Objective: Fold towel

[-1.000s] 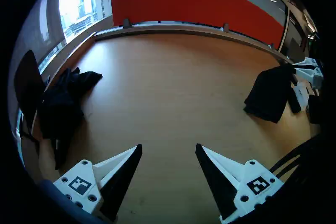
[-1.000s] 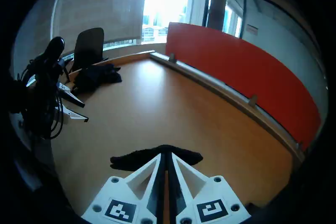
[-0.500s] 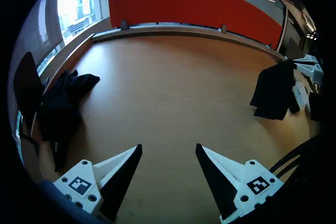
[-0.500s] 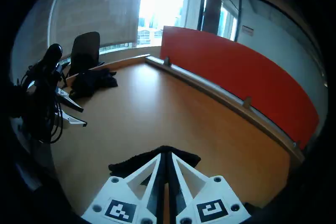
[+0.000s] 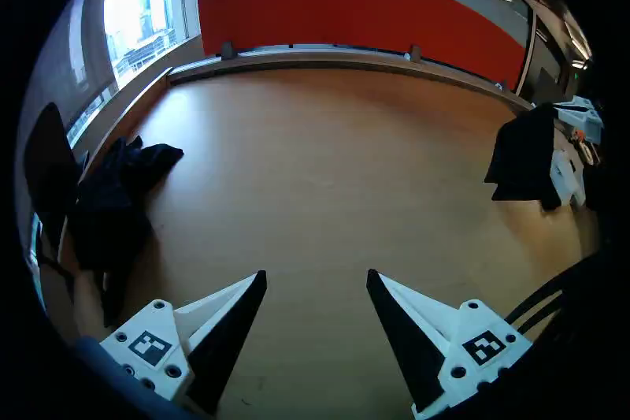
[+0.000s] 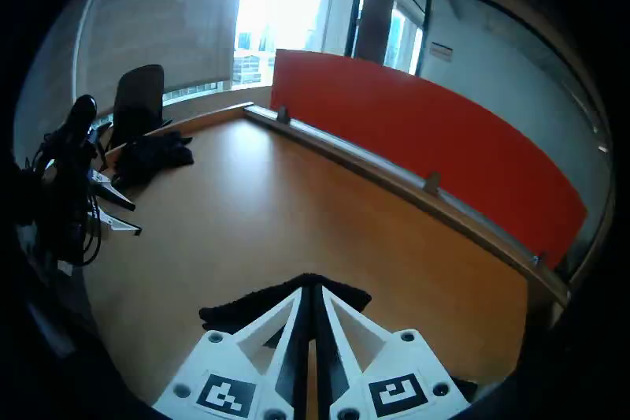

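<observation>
The work surface is a broad wooden table (image 5: 331, 160) with a light brown, matte top. A red partition panel (image 5: 354, 2) stands along its far edge, fixed in small grey brackets. A bright window (image 5: 142, 18) runs along the adjoining side of the room, and a dark office chair (image 6: 138, 101) stands at that end of the table. A loose pile of dark cloth (image 5: 118, 183) lies on the table near the chair. The left gripper (image 5: 315, 273) hovers over bare wood with its fingers spread wide apart and nothing between them. The right gripper (image 6: 313, 290) has its fingers closed together on an edge of the black towel (image 6: 236, 311). In the left gripper view, the towel hangs as a dark sheet at the right side of the table, well apart from the cloth pile.
</observation>
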`<action>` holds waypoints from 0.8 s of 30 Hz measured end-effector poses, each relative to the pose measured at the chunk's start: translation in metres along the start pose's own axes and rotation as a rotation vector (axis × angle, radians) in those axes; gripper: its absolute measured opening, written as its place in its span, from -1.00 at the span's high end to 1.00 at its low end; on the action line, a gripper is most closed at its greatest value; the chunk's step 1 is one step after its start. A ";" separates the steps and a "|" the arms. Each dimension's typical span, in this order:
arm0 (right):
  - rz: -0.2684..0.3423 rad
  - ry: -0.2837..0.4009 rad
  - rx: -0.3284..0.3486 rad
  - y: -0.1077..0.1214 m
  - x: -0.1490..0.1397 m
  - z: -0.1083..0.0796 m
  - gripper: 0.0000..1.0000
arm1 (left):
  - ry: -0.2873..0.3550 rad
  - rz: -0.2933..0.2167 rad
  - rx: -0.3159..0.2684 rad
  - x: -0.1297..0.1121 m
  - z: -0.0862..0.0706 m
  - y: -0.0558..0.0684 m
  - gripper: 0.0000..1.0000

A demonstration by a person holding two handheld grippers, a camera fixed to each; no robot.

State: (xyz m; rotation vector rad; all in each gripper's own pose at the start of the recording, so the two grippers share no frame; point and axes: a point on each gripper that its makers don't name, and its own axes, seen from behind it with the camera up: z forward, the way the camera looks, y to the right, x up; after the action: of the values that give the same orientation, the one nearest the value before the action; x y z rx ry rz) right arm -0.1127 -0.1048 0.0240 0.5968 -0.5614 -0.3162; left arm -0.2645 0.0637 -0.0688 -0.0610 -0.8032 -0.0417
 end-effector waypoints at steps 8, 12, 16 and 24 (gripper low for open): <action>0.050 -0.024 -0.065 0.048 -0.011 -0.015 0.91 | 0.001 0.001 0.002 0.000 -0.001 0.000 -0.89; 0.069 -0.041 -0.097 0.071 -0.016 -0.021 0.91 | -0.003 0.003 0.005 -0.002 -0.002 0.000 -0.89; 0.090 -0.051 -0.123 0.093 -0.020 -0.026 0.91 | -0.006 0.001 0.006 -0.003 -0.001 0.000 -0.89; 0.122 -0.080 -0.174 0.138 -0.028 -0.034 0.91 | -0.008 -0.002 0.011 -0.002 0.001 0.001 -0.89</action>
State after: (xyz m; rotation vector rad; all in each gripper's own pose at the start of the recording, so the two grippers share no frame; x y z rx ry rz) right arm -0.0991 0.0310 0.0723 0.3811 -0.6369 -0.2709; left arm -0.2661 0.0646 -0.0699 -0.0505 -0.8115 -0.0390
